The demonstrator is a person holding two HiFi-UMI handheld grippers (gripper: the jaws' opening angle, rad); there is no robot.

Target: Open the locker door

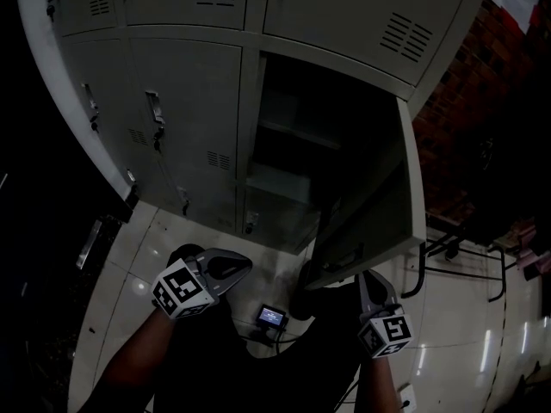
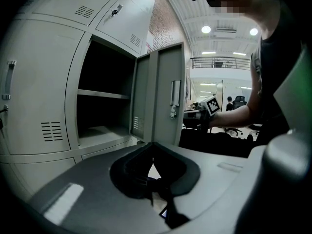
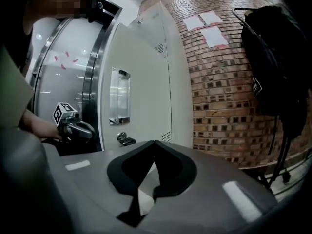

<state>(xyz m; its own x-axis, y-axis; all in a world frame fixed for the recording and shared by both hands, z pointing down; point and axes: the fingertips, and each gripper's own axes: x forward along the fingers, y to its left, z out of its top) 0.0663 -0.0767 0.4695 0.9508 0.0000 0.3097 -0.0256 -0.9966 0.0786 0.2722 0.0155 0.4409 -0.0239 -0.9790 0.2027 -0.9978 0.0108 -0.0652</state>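
The grey locker door (image 1: 379, 205) stands swung out to the right, baring a dark compartment (image 1: 301, 136) with a shelf (image 1: 280, 181). In the right gripper view the door's outer face (image 3: 144, 82) shows its recessed handle (image 3: 119, 97) and a lock (image 3: 125, 140). My right gripper (image 1: 368, 275) is shut with nothing in it, just below the door's free corner and apart from it. Lower left, my left gripper (image 1: 244, 266) is also shut and empty, pointing toward the open compartment (image 2: 105, 96). The left gripper view shows the door (image 2: 165, 96) edge-on.
Closed locker doors (image 1: 185, 119) fill the left and top. A brick wall (image 3: 219, 82) with papers (image 3: 209, 28) and a hanging black backpack (image 3: 273, 67) lies right of the lockers. A small lit device (image 1: 272, 317) sits on the floor; a black metal rack (image 1: 465, 256) stands right.
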